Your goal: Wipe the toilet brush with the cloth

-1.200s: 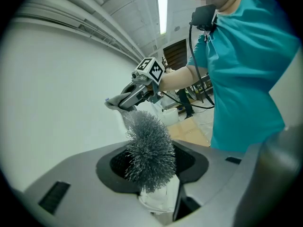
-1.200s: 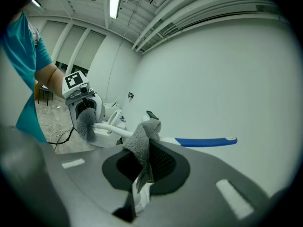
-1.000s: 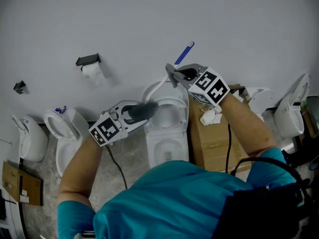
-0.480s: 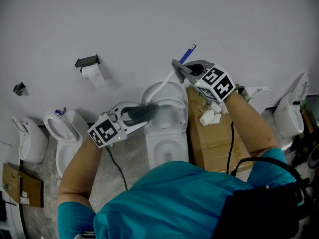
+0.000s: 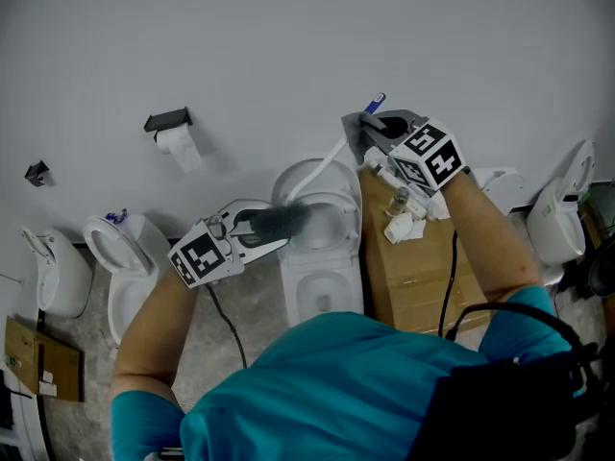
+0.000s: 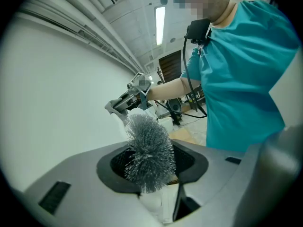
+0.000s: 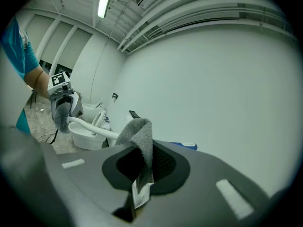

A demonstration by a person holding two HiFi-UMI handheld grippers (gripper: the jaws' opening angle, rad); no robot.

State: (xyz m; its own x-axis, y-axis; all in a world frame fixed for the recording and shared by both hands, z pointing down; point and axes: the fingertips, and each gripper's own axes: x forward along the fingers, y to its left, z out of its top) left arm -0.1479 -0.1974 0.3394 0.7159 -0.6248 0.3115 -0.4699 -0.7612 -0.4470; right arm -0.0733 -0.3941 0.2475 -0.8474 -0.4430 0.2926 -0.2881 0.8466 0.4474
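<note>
The toilet brush has a grey bristle head, a curved white handle and a blue end. My left gripper is shut on the bristle head, which fills the gap between its jaws. My right gripper is shut on a grey cloth folded over the handle near its blue end. In the right gripper view the white handle runs left to the left gripper. Brush and cloth are held in the air above a white toilet.
A row of white toilets stands along the grey wall, one at the left and others at the right. A cardboard box with crumpled white paper sits right of the middle toilet. A toilet-roll holder hangs on the wall.
My right gripper with the cloth has slid right and up along the handle toward the blue end, so less blue shows. The left gripper and bristle head have stayed almost still.
</note>
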